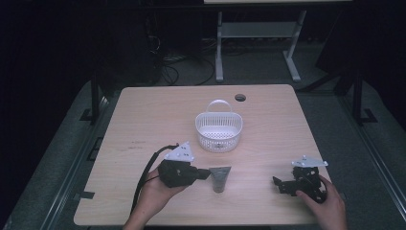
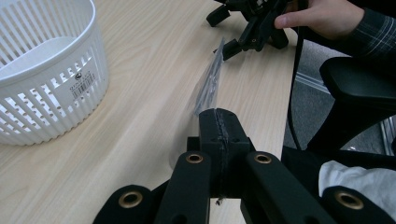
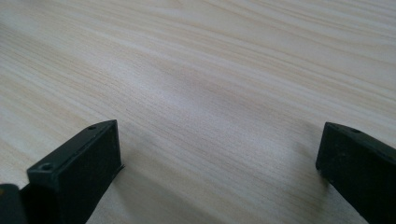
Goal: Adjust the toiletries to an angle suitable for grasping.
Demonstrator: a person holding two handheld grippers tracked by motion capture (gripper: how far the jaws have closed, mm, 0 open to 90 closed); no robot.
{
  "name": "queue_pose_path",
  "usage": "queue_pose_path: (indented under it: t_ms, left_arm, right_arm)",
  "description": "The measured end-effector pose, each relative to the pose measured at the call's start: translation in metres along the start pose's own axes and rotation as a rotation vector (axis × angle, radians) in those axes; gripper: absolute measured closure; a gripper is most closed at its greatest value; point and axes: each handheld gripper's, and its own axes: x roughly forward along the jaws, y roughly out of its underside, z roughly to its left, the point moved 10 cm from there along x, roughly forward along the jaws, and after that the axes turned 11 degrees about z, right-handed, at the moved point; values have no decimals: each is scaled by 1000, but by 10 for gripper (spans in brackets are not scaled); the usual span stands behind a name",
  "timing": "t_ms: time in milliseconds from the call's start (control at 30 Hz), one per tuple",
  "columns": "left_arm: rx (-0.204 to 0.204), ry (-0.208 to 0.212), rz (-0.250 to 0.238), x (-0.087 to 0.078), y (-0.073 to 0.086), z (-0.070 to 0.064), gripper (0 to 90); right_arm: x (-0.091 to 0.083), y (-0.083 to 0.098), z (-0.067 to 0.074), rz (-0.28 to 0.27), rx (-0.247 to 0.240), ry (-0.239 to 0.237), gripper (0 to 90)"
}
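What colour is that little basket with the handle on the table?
The basket is white, with slotted sides. It shows whole in the high view.

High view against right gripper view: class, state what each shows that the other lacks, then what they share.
In the high view alone: a white basket with a handle, standing upright mid-table; a grey tube lying flat in front of it; the left gripper beside the tube's left edge, held in a hand; and the floor and a table frame beyond. In the right gripper view alone: a close look between the right gripper jaws, which stand wide apart over bare wood with nothing between them. Both share the wooden table and the right gripper.
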Motion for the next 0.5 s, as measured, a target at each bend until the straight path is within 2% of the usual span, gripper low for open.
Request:
queue_pose_path:
  t_ms: [500]
  left_arm:
    - [-7,-9,1,3,-2,10,895]
  right_arm:
    - [0,0,0,0,0,0,0]
